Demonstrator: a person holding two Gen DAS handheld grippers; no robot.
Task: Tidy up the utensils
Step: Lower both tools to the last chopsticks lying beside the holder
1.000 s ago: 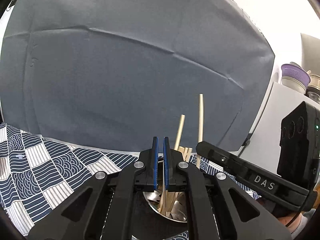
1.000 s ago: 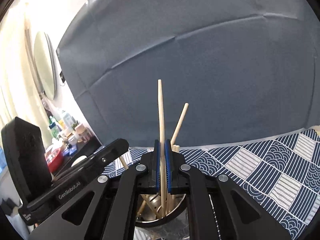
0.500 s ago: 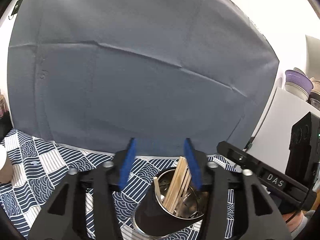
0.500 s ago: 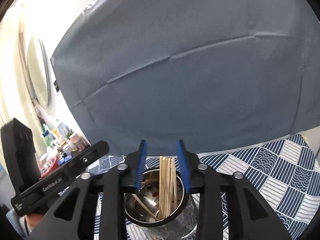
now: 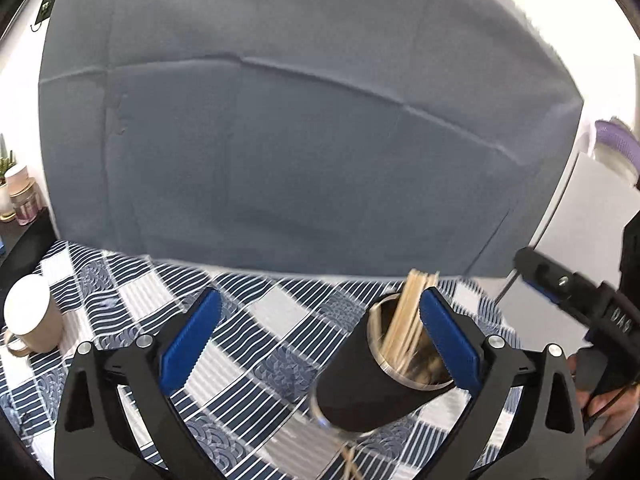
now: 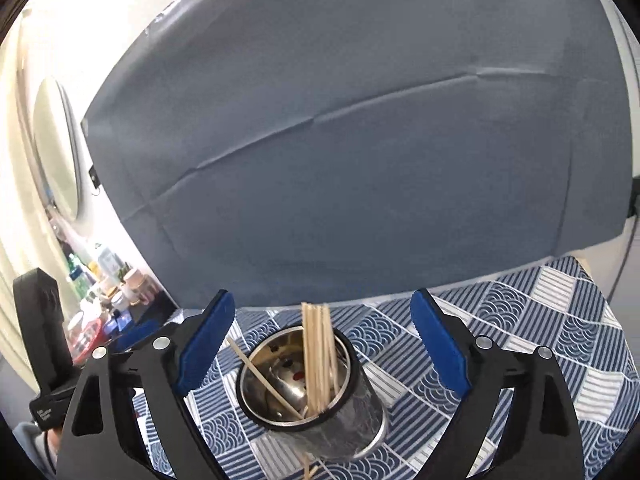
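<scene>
A metal utensil cup stands on the blue patterned tablecloth and holds several wooden chopsticks; one chopstick leans apart to the left. My right gripper is wide open and empty, above the cup. In the left wrist view the same cup with chopsticks sits by the right finger. My left gripper is wide open and empty. The right gripper's body shows at the right edge.
A white mug stands on the tablecloth at the left. A grey backdrop hangs behind the table. Bottles and jars crowd a side shelf at left. A white cabinet stands at right.
Both grippers were shut a second ago, the right on a chopstick. Both have opened wide and drawn back; the chopsticks now rest in the cup.
</scene>
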